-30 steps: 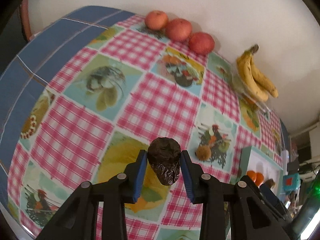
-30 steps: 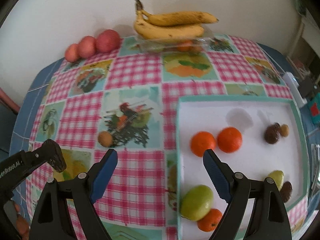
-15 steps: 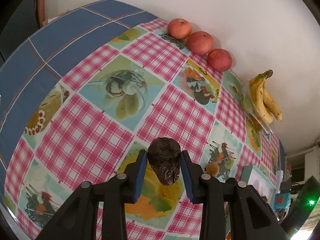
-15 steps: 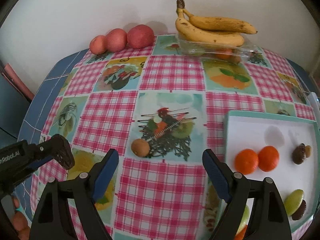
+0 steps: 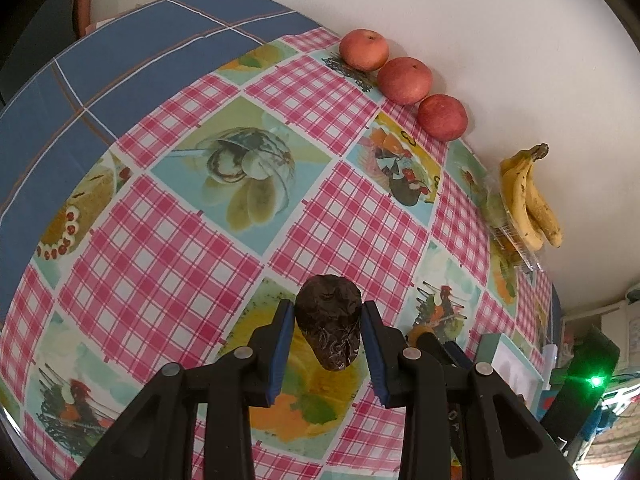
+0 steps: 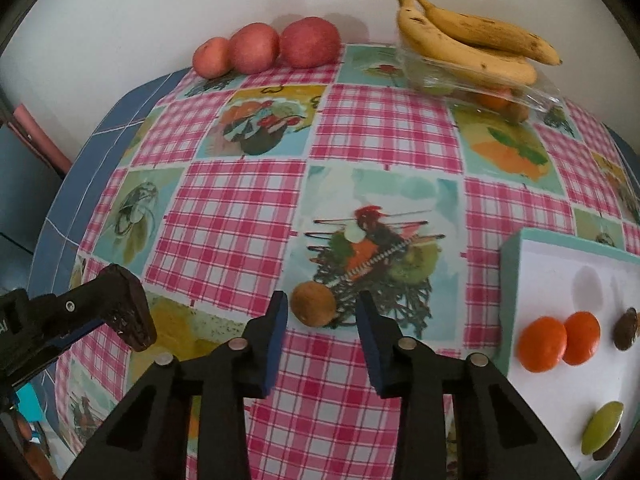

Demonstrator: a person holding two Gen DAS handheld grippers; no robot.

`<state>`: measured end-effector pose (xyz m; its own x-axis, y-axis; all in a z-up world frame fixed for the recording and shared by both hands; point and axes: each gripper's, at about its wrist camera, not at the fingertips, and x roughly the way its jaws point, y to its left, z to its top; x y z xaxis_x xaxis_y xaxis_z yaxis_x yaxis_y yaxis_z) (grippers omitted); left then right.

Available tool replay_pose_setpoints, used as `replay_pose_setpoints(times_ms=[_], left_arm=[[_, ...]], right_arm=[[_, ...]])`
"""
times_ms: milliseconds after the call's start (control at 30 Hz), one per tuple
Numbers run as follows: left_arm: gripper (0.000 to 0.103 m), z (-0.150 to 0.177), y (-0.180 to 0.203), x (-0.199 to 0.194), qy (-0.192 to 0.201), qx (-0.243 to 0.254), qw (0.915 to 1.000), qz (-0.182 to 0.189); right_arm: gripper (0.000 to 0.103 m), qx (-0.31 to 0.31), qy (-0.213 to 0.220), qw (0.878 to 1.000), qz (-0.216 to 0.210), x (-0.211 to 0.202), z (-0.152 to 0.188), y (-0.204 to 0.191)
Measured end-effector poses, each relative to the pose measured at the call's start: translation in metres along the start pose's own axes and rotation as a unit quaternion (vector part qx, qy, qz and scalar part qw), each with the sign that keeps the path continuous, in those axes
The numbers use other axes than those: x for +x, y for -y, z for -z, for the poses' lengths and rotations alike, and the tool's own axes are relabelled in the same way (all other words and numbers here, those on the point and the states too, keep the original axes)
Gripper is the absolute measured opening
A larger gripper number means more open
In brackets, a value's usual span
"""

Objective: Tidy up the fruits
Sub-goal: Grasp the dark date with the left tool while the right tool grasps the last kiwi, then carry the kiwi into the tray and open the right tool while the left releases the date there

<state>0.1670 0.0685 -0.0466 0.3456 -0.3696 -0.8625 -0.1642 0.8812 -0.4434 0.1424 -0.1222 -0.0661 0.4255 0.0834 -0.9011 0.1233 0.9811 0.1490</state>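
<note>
A dark, wrinkled fruit (image 5: pixel 329 322) is clamped between the blue pads of the left gripper (image 5: pixel 327 334), held clear above the checked tablecloth (image 5: pixel 168 248); seen from the right wrist, the same gripper (image 6: pixel 127 320) enters from the left, raised over the cloth. The right gripper (image 6: pixel 320 322) hangs low with its jaws apart, holding nothing, a small brown round fruit (image 6: pixel 313 304) lying on the cloth just ahead between the fingertips. To its right sits a white tray with a teal rim (image 6: pixel 510 280), holding two oranges (image 6: pixel 558 342), a green fruit (image 6: pixel 603 426) and dark fruits (image 6: pixel 626 329). At the far edge, three red apples (image 6: pixel 266 50) stand in a row against the pale wall (image 5: pixel 480 20), and bananas (image 6: pixel 472 46) rest on a clear plastic container (image 6: pixel 492 94). A blue cloth (image 5: pixel 100 80) covers the table's left end.
</note>
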Motion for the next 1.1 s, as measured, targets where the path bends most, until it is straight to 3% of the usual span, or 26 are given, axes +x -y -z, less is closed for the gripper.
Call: replay_pose_setpoints(times_ms=[500, 767, 1100], left_arm=[[0.036, 0.0, -0.001, -0.003, 0.003, -0.001, 1.0, 0.002], [0.036, 0.0, 0.006, -0.011, 0.009, 0.007, 0.9999, 0.008], [0.036, 0.006, 0.027, -0.03, 0.012, 0.032, 0.9989, 0.032]], right_arm=[[0.027, -0.012, -0.01, 1.0, 0.012, 0.012, -0.005, -0.009], [0.027, 0.004, 0.002, 1.0, 0.011, -0.022, -0.003, -0.003], [0.027, 0.041, 0.005, 0.999, 0.03, -0.063, 0.006, 0.033]])
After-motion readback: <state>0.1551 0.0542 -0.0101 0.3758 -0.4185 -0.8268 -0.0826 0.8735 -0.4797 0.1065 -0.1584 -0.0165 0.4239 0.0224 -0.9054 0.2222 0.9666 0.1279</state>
